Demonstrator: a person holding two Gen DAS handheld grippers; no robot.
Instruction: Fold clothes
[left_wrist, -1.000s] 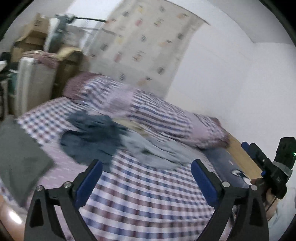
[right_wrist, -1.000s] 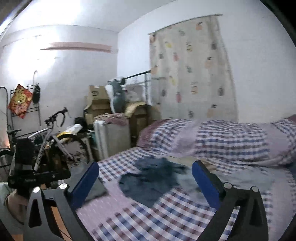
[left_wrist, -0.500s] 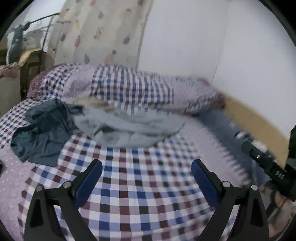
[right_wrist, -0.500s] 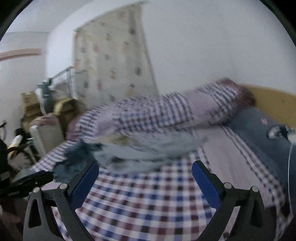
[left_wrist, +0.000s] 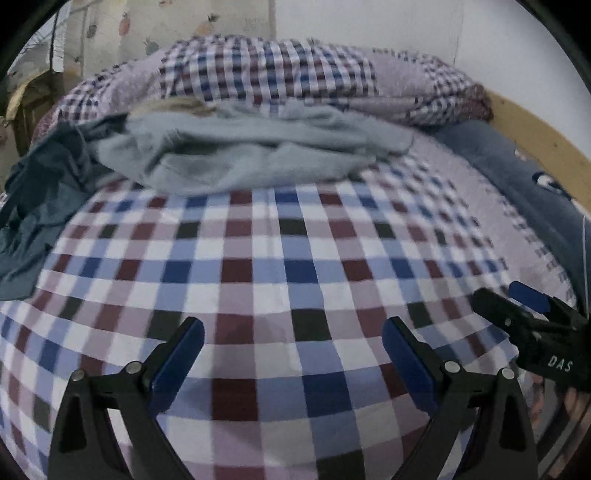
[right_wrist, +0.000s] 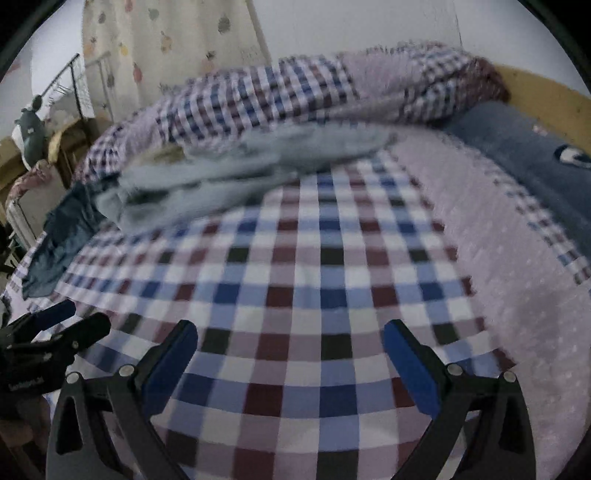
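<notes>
Both views have swung down onto the bed (left_wrist: 280, 266); left claw (left_wrist: 293, 354) and right claw (right_wrist: 291, 350) gape empty, clothes (left_wrist: 240, 155) ahead.

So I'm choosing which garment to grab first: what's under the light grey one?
The light grey garment lies on the checked bedsheet, its left edge overlapping the dark teal garment. A beige patch peeks behind; anything beneath is covered.

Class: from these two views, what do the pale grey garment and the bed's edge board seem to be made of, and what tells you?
Grey garment: seems a soft, matte knit or fleece; it slumps in thick rounded folds with a slightly fuzzy surface. Edge board: probably wood or wood laminate; flat, rigid, tan-yellow, with a dull smooth face. The blur leaves the grain unclear.
</notes>
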